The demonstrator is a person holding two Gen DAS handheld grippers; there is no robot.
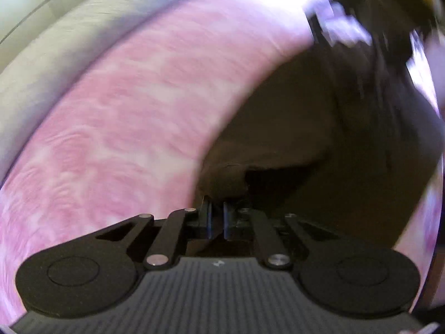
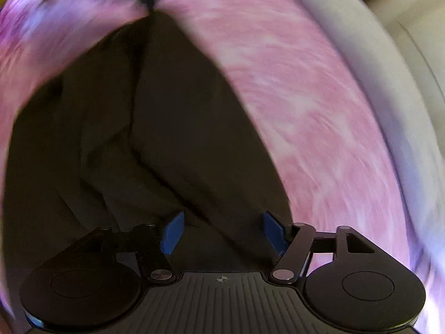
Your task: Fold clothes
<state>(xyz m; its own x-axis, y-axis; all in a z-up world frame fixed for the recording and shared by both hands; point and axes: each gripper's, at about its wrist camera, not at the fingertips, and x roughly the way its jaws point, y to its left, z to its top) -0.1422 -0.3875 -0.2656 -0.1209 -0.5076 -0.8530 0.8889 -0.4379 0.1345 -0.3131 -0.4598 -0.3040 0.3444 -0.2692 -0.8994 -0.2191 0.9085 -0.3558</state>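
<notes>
A dark brown garment point(image 1: 292, 128) lies spread on a pink patterned sheet point(image 1: 125, 128). In the left wrist view my left gripper point(image 1: 217, 208) points down at the garment's near edge. Its fingers point(image 1: 207, 214) stand almost together, and a thin fold of the dark cloth seems pinched between them. In the right wrist view the same garment point(image 2: 172, 128) lies wrinkled, with long folds running away from me. My right gripper point(image 2: 222, 228) hangs over it, open. Its blue pads point(image 2: 172, 233) stand wide apart, with cloth below them and nothing gripped.
The pink sheet point(image 2: 306, 105) ends at a pale grey-white border point(image 1: 41, 64), also seen in the right wrist view point(image 2: 389, 83). A blurred dark and whitish shape point(image 1: 345, 25) sits at the garment's far end. Both views are smeared by motion.
</notes>
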